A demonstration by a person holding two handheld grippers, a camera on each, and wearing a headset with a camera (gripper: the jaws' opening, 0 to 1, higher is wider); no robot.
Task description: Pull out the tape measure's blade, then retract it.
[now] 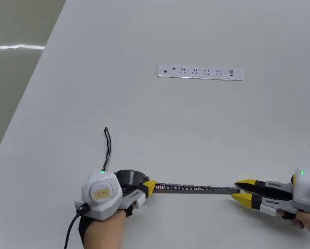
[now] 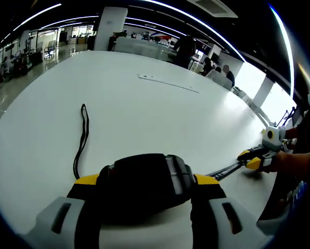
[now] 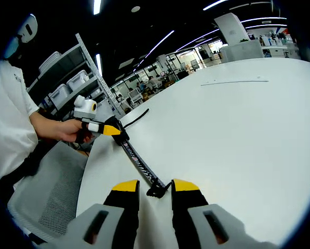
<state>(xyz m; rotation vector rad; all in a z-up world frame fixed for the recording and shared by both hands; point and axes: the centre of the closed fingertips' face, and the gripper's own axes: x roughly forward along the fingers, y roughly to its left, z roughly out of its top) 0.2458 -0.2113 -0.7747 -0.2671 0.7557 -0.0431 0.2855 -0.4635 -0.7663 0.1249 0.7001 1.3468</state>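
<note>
My left gripper [image 1: 146, 187] is shut on the black tape measure case [image 2: 144, 181], low on the white table. The case's black wrist strap [image 1: 107, 148] trails away across the table. The dark blade [image 1: 196, 188] runs out of the case to the right, lying flat just above the table. My right gripper [image 3: 156, 187] is shut on the blade's end hook [image 3: 156, 191], and its yellow fingertips [image 1: 244, 182] close on the blade's far end. In the right gripper view the blade [image 3: 136, 161] stretches back to the left gripper [image 3: 105, 128].
A white power strip [image 1: 200, 72] lies flat farther back on the white table [image 1: 144, 104]. The table's left edge runs diagonally, with floor beyond it. Shelving and a grey mesh chair [image 3: 45, 202] stand near the person's body.
</note>
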